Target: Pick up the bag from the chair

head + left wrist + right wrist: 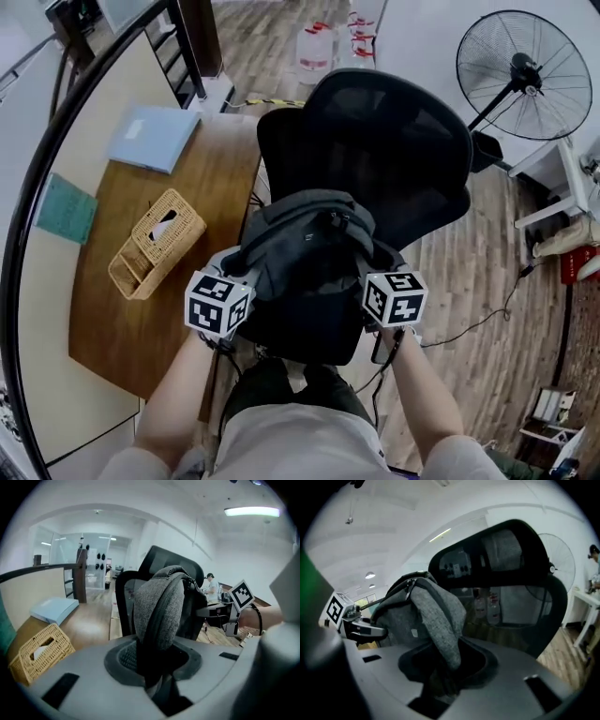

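Both tongs were shut tight on the bag point(309, 239). L tongs point(152, 667) pinched a fold of grey fabric on one side, R tongs point(443, 667) did the same on the opp. side. The bag hung between them over the chair point(375, 141), just in front of its back. Couldn't tell if it was fully clear of the chair.

To lift well: keep both hands level & even so the bag doesn't tip or slip from such thin pinches. Go straight up first, then draw it toward 6 o'clock.

Room: chair back close at 12. Worktop point(122, 319) edge & basket point(155, 244) at 9. Fan point(525, 75) well off at 2, cable point(478, 323) on the floor at 4. Open room looked to be up & toward 6.
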The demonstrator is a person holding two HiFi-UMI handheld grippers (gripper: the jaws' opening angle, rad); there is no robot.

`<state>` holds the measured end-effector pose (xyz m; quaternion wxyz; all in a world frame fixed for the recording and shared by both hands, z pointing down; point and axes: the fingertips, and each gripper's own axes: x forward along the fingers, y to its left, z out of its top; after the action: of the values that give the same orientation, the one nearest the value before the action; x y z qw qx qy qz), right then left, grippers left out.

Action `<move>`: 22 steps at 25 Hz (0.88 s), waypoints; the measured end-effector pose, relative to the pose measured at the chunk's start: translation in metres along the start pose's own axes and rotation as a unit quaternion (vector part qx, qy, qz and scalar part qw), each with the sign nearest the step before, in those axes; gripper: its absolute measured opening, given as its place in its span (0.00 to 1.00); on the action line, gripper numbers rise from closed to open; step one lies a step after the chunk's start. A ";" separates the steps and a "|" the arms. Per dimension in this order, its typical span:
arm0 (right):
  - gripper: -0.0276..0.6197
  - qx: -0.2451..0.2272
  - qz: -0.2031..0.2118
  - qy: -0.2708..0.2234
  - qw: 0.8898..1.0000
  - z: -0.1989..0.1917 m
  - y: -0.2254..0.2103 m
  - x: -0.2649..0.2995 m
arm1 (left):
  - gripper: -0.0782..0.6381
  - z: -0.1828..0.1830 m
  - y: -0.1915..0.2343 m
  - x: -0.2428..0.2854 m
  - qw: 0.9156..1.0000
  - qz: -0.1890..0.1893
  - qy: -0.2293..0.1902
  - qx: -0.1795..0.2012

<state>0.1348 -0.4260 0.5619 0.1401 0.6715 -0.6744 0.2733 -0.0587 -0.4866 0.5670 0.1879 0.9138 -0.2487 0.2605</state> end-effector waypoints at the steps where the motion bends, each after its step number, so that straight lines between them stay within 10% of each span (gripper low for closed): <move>1: 0.23 -0.006 -0.001 -0.005 1.000 0.011 0.002 -0.011 | 0.23 0.011 -0.005 -0.008 1.000 -0.006 -0.006 0.006; 12: 0.22 -0.067 -0.041 -0.128 0.989 0.135 0.026 -0.151 | 0.23 0.138 -0.070 -0.101 0.989 -0.029 -0.127 0.075; 22: 0.21 -0.095 -0.043 -0.246 0.964 0.186 0.066 -0.233 | 0.23 0.204 -0.098 -0.182 0.953 -0.033 -0.257 0.156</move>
<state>0.1165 -0.3394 0.2698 0.0450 0.7300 -0.6813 0.0285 -0.0608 -0.4390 0.2808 -0.0183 0.9755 -0.2142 0.0464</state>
